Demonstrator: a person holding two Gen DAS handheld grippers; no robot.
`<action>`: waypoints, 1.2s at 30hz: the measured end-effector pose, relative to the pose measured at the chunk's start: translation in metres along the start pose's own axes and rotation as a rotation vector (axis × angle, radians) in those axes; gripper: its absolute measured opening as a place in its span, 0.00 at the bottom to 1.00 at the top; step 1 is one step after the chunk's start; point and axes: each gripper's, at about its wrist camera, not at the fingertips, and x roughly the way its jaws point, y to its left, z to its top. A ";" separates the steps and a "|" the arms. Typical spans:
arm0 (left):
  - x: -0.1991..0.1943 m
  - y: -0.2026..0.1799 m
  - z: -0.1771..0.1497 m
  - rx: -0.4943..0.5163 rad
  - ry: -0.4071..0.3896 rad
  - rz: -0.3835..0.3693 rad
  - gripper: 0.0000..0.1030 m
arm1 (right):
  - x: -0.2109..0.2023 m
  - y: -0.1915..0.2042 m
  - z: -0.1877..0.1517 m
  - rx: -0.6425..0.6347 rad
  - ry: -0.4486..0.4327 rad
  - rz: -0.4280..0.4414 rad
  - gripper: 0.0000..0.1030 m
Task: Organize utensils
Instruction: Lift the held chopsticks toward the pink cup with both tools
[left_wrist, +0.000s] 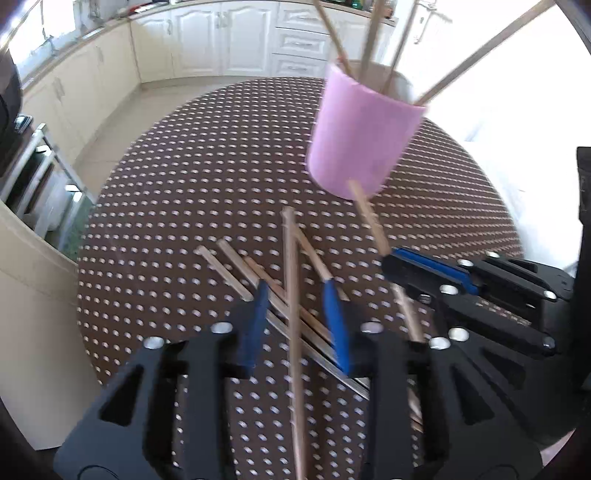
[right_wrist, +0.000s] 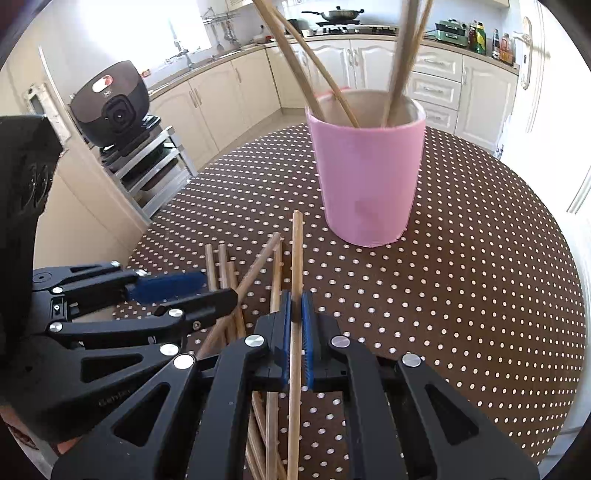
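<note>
Round table under a brown cloth with white dots (right_wrist: 461, 295). At its far side stands a pink cylindrical holder (right_wrist: 367, 177) with several wooden chopsticks (right_wrist: 295, 62) leaning inside. Near side, left: a loose heap of wooden chopsticks (left_wrist: 255, 275) lying crossed on the cloth. The right gripper (right_wrist: 295, 306) pinches one long wooden chopstick (right_wrist: 296, 251) between blue pads. The left gripper (left_wrist: 297, 314) stands partly open above the heap, one stick passing loosely between its pads.

Matt wooden chopsticks (right_wrist: 295, 280), smooth pink holder (right_wrist: 365, 177), dotted brown tablecloth (right_wrist: 480, 295).
</note>
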 end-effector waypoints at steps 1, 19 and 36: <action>0.002 0.001 0.001 -0.001 -0.005 0.000 0.40 | 0.002 -0.003 0.000 0.005 0.002 0.004 0.05; 0.033 -0.017 0.024 0.049 0.030 -0.001 0.07 | 0.017 -0.012 0.004 0.019 0.027 0.031 0.05; -0.100 -0.026 0.016 0.039 -0.295 -0.070 0.06 | -0.094 0.011 0.008 -0.045 -0.268 0.040 0.05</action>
